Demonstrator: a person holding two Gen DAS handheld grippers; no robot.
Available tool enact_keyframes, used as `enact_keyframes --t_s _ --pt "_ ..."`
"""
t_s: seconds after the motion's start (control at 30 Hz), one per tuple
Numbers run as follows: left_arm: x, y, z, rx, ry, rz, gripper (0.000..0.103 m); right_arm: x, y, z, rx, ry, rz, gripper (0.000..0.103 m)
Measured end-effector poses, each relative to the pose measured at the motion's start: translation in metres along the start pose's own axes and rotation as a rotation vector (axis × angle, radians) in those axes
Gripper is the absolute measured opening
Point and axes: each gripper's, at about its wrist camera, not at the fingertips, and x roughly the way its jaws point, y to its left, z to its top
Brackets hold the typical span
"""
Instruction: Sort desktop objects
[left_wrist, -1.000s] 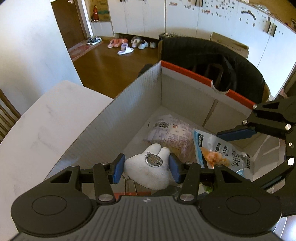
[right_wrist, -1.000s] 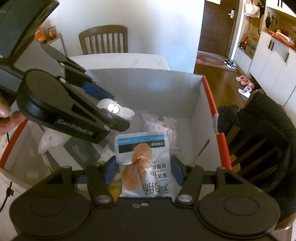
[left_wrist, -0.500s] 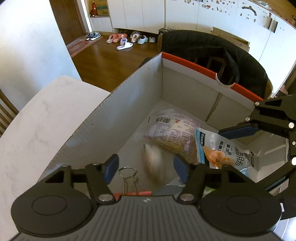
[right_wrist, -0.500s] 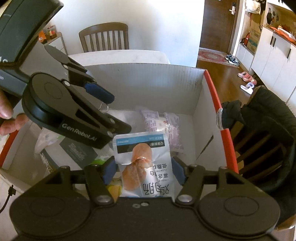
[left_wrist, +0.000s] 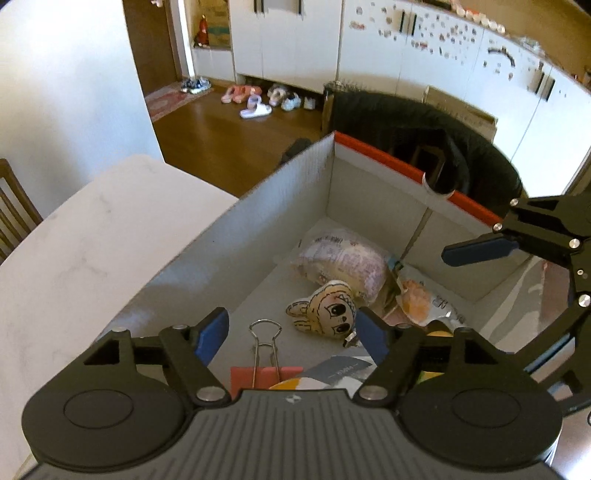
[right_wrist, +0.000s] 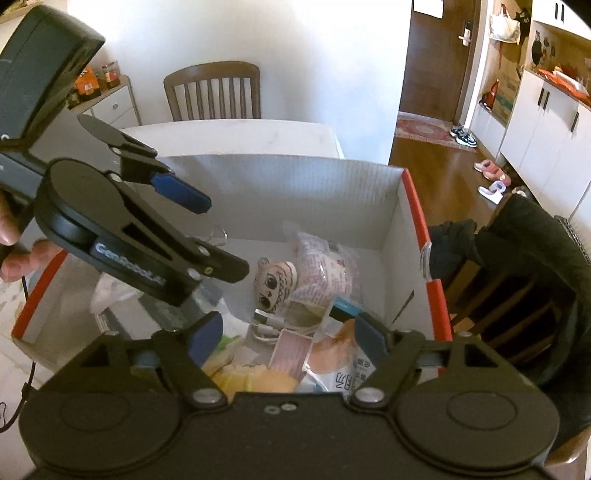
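Observation:
A cardboard box (left_wrist: 280, 206) with a red rim holds the sorted things; it also shows in the right wrist view (right_wrist: 280, 192). A small plush doll (left_wrist: 327, 314) lies face up on the box floor, also in the right wrist view (right_wrist: 275, 280). The blue-and-white snack pouch (right_wrist: 347, 363) lies in the box just below my right gripper, also in the left wrist view (left_wrist: 424, 299). My left gripper (left_wrist: 291, 334) is open and empty above the box. My right gripper (right_wrist: 290, 338) is open and empty above the box.
A pink snack bag (left_wrist: 343, 262), a binder clip (left_wrist: 264, 345), a white cable (right_wrist: 271, 325) and yellow packets (right_wrist: 251, 380) lie in the box. The white table (left_wrist: 74, 251) extends left. A chair with a dark coat (left_wrist: 424, 147) stands behind the box.
The left gripper opened and dropped the plush doll into the box. The right gripper opened and let the snack pouch fall into the box.

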Motion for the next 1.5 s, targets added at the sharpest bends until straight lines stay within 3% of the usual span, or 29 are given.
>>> enact_keyframes --t_s 0.2,0.4,0.87,0.93,0.97,1.17,1.27,1.5 --pt "-0.028 0.004 -0.008 -0.043 -0.076 -0.018 0.075 -0.02 0.001 0.002 0.007 -0.04 0.011 0.079" --pt "-0.063 0.004 -0.025 -0.087 -0.183 0.012 0.075 -0.036 0.008 0.001 0.003 -0.072 0.023 0.079" --pt "-0.108 -0.003 -0.057 -0.139 -0.252 0.056 0.075 -0.059 0.025 -0.007 0.076 -0.128 0.051 0.082" --pt "-0.113 -0.004 -0.063 -0.143 -0.261 0.06 0.079 -0.063 0.029 -0.01 0.081 -0.138 0.05 0.082" --pt "-0.114 -0.004 -0.065 -0.144 -0.264 0.063 0.086 -0.065 0.032 -0.011 0.081 -0.144 0.051 0.083" --pt "-0.125 -0.002 -0.083 -0.157 -0.267 0.066 0.089 -0.076 0.046 -0.017 0.092 -0.17 0.035 0.087" --pt "-0.131 0.0 -0.092 -0.157 -0.274 0.071 0.103 -0.081 0.055 -0.021 0.099 -0.187 0.028 0.091" --pt "-0.147 0.006 -0.114 -0.169 -0.283 0.076 0.103 -0.093 0.075 -0.031 0.123 -0.224 0.012 0.1"
